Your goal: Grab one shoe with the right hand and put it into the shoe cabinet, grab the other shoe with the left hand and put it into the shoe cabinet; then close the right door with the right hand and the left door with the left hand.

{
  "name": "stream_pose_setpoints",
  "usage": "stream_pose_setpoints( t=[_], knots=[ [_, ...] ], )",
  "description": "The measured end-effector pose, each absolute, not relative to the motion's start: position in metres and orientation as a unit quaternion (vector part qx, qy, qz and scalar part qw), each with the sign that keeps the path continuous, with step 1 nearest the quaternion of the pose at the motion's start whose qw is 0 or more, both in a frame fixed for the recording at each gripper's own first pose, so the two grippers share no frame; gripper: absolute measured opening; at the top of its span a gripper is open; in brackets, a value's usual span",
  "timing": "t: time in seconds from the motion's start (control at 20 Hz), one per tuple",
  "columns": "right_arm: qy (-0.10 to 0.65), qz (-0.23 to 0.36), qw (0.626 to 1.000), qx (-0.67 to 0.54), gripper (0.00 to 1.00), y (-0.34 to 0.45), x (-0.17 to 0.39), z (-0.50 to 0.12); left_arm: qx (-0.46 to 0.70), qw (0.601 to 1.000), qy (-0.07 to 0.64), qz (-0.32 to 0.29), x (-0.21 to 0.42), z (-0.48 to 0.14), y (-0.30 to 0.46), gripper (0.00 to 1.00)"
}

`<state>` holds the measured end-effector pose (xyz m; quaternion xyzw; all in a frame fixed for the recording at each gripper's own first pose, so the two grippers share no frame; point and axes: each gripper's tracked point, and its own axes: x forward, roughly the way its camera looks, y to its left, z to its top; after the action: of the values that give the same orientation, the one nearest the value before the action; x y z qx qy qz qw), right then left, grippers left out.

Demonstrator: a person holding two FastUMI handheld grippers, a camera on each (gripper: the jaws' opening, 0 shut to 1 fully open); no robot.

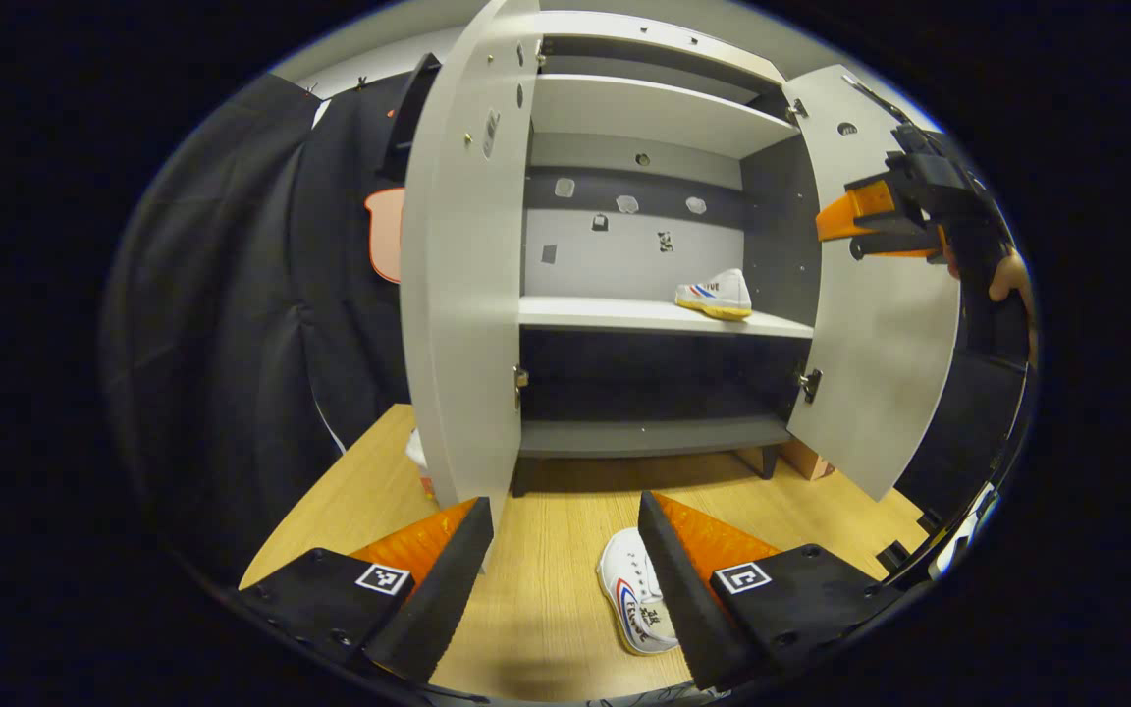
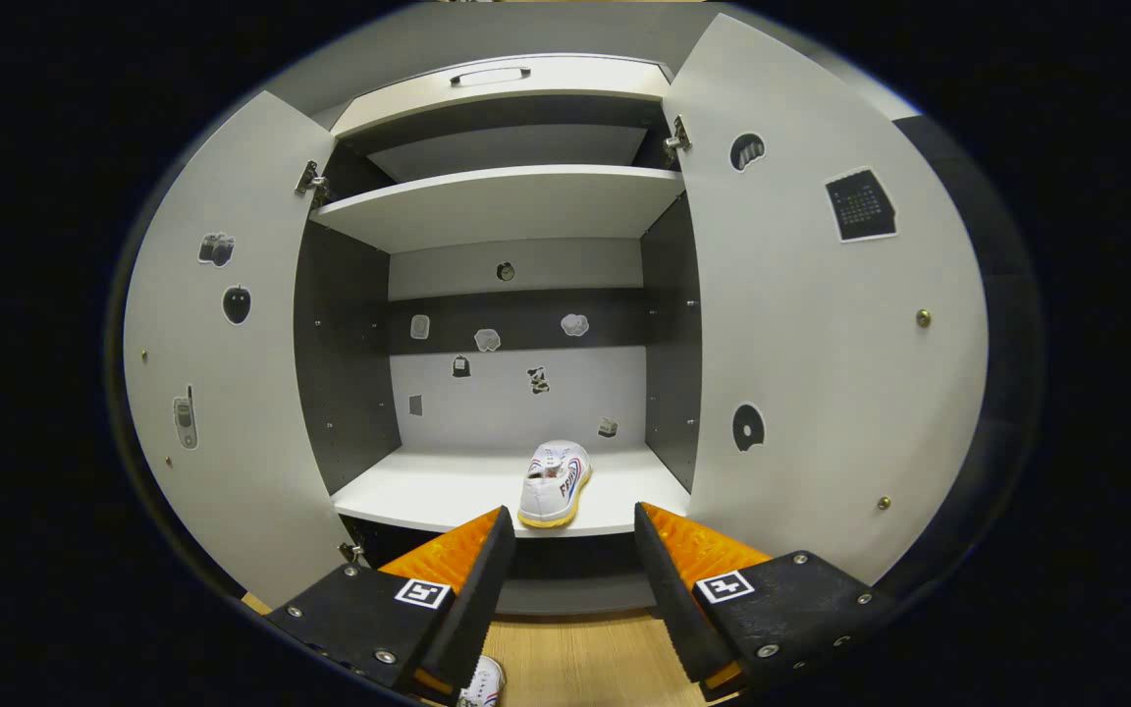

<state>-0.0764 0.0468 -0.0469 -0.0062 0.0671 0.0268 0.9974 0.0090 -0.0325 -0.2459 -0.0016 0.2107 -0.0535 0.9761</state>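
Note:
A white shoe (image 1: pixel 718 295) with red and blue stripes stands on the middle shelf (image 1: pixel 624 316) of the open shoe cabinet; the right gripper view shows this shoe (image 2: pixel 554 483) at the shelf's front edge. My right gripper (image 2: pixel 573 535) is open just in front of it, apart from it; this gripper (image 1: pixel 904 221) appears in the left gripper view beside the right door (image 1: pixel 880 334), held by a hand. The second white shoe (image 1: pixel 632 601) lies on the wooden floor (image 1: pixel 546 599), just ahead of my open left gripper (image 1: pixel 565 550), near its right finger.
Both cabinet doors stand wide open: the left door (image 1: pixel 467 265) edge-on close to my left gripper, the right door (image 2: pixel 821 324) beside my right gripper. Black cloth walls hang on either side. A small box (image 1: pixel 806 460) sits by the cabinet's right foot.

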Motion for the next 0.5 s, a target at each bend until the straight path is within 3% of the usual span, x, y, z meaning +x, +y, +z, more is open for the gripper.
stream_pose_setpoints(
  t=[0.25,0.5],
  knots=[
    [0.054,0.022,0.998,0.006,0.92,0.038,-0.095,-0.047,0.017,0.956,0.278,-0.089,0.004,-0.319,-0.061,0.99],
    [0.055,0.007,0.998,0.016,0.92,0.02,-0.109,-0.049,0.005,0.929,0.359,-0.095,0.004,-0.391,-0.074,0.97]
  ],
)
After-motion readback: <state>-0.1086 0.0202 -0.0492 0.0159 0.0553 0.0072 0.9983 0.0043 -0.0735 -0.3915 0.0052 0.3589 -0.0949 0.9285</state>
